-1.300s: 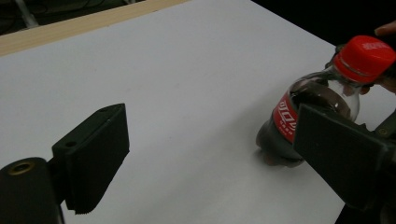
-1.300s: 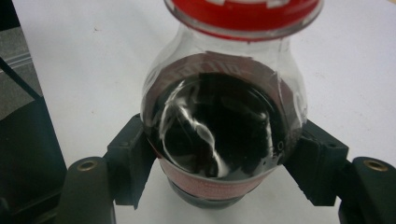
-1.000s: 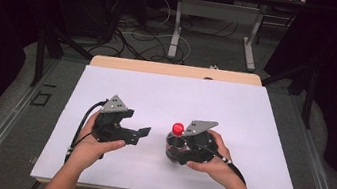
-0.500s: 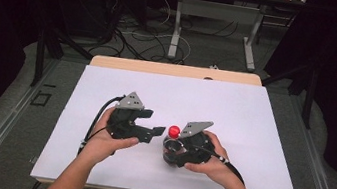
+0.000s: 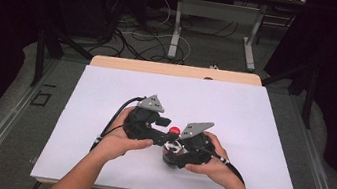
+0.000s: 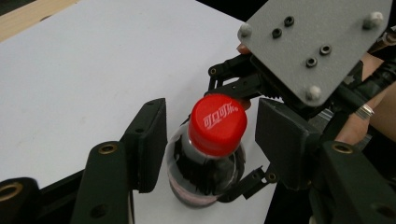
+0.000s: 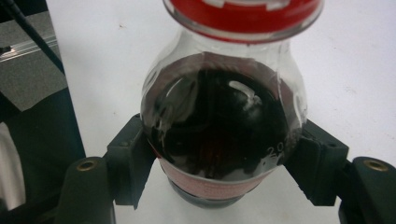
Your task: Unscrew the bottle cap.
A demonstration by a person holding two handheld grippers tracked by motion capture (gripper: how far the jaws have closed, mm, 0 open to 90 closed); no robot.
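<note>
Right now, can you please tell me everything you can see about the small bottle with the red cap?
The bottle is small, of clear plastic as it looks, with a round shoulder, dark liquid inside and a reddish label band low on its body. Its red cap, with white lettering, is on. It stands upright on the white table. The right hand-held gripper clamps its body from both sides. The left hand-held gripper, whose jaws have just been closing, flanks the cap without touching it.

bottle (image 7: 219,135) cap (image 7: 243,11) cut off at top edge
</note>
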